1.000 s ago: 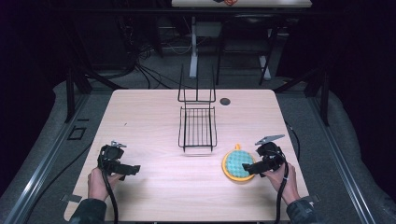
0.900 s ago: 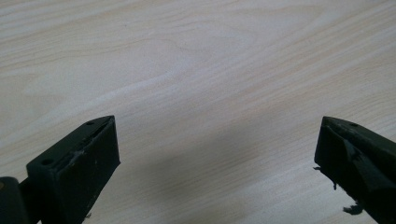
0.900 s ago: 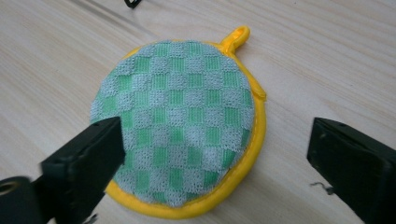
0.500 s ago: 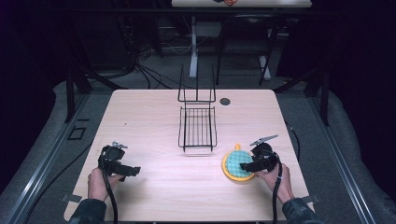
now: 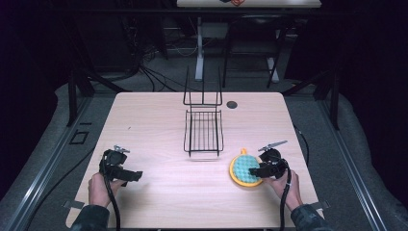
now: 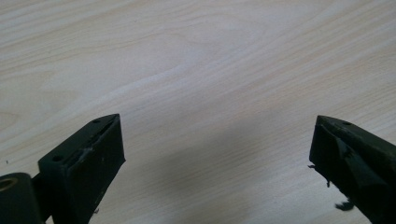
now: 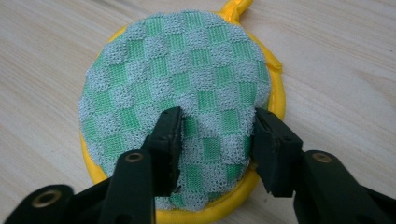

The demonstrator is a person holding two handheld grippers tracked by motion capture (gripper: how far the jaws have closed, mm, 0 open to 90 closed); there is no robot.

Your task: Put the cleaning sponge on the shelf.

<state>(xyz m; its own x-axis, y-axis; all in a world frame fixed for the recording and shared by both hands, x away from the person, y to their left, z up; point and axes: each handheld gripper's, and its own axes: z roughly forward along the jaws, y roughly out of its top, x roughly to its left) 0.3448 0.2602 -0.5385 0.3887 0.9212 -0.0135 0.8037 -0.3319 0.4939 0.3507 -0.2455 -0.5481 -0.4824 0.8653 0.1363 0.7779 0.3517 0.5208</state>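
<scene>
High view: the round yellow-rimmed scrubbing pad with a green-and-grey checked mesh face (image 5: 246, 169) is seen lying flat on the pale wood-grain table (image 5: 159, 120), at about 4 o'clock from the black wire rack basket (image 5: 203, 132) that stands at the table's centre, near it but apart. The right gripper (image 5: 253, 170) is laid over the pad's right edge; one second earlier it was held just right of the pad, and a slight shift toward 9 o'clock is noted.

Right gripper view: the right gripper (image 7: 215, 135) is seen with its two black jaws set down on the near part of the mesh face (image 7: 177, 88), the mesh bunched between them. The jaws have just been closing, from wide to a narrow gap, and both pads are seen pressed into the mesh. The pad's yellow loop is seen at 12 o'clock.

Left gripper view: the left gripper (image 6: 217, 149) is seen with jaws spread wide over bare table, nothing between them. Its place in the high view (image 5: 137, 175), near the table's 7 o'clock corner, is unchanged from the earlier frames.
</scene>
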